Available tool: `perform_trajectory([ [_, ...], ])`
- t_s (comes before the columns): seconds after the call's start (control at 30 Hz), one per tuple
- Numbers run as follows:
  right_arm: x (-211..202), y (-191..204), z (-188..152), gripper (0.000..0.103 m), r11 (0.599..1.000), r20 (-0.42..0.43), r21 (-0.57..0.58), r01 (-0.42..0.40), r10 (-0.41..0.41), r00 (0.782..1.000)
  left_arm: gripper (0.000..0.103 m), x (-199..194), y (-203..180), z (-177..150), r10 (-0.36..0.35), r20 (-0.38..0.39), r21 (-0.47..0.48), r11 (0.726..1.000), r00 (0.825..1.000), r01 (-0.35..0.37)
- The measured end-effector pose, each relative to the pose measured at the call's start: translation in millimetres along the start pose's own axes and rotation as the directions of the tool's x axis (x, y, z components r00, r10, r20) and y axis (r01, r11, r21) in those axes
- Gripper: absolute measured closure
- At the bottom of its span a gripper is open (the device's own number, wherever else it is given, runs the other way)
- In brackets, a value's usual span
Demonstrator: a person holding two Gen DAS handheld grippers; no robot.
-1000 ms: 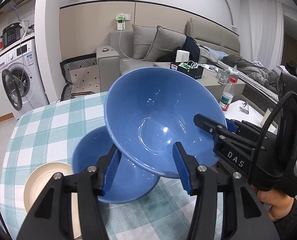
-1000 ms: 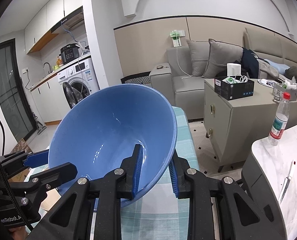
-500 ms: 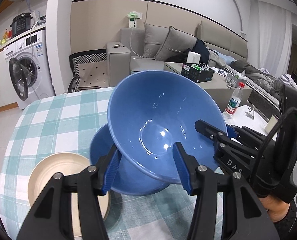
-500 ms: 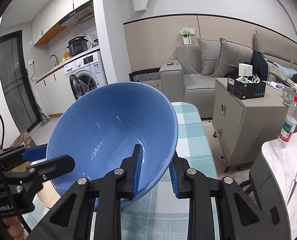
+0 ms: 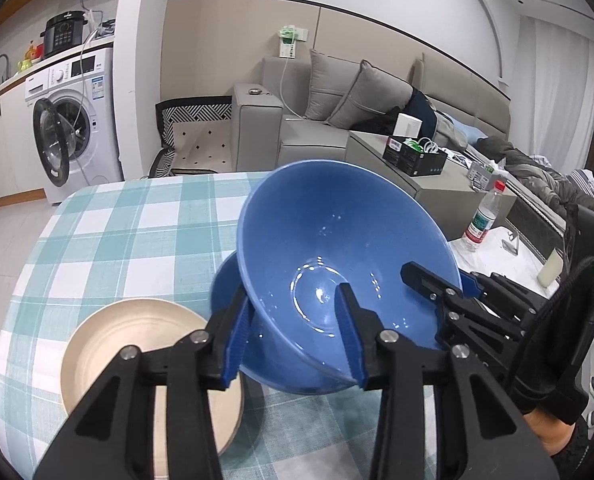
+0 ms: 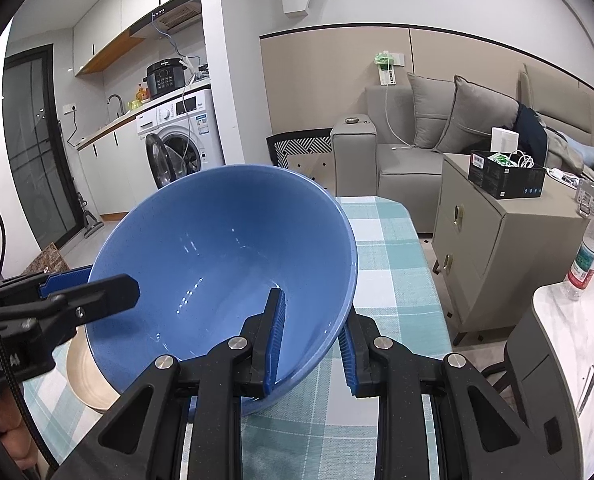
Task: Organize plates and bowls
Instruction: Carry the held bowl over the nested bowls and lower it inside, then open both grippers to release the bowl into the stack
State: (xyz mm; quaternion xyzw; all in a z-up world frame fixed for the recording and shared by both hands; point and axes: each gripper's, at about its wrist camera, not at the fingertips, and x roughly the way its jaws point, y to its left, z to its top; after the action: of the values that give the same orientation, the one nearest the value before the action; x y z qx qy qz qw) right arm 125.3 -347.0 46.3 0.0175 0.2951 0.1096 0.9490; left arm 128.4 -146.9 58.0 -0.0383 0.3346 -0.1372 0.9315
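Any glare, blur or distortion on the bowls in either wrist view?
Left wrist view: small ceiling-light glints inside the upper blue bowl, focus sharp, strong fisheye bending of the checked tablecloth. Right wrist view: faint streak reflections in the bowl, no motion blur, dark vignette at the corners.

A: We see a glossy blue bowl [image 5: 337,264] over a second blue bowl [image 5: 225,280], beside a cream plate [image 5: 129,344]
B: And we note the table [image 5: 129,232] wears teal-and-white checks; our black tools carry blue pads [image 6: 275,340], the sofa [image 5: 297,136] grey
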Motion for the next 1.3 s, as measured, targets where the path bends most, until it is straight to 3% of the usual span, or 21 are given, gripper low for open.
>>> perform_trajectory([
  [0.6, 25.8, 9.6, -7.6, 0.078, 0.999, -0.038, -0.045, -0.015, 0.013, 0.999, 0.071, 21.5, 31.2, -6.9, 0.055, -0.021, -0.066, 0.996, 0.998, -0.057],
  [1.3, 42.9, 18.0, -18.3, 0.076, 0.998, -0.077, -0.064, 0.025, -0.03, 0.997, 0.071, 39.8, 36.0, -12.3, 0.096, -0.055, -0.041, 0.994, 0.994, -0.098],
])
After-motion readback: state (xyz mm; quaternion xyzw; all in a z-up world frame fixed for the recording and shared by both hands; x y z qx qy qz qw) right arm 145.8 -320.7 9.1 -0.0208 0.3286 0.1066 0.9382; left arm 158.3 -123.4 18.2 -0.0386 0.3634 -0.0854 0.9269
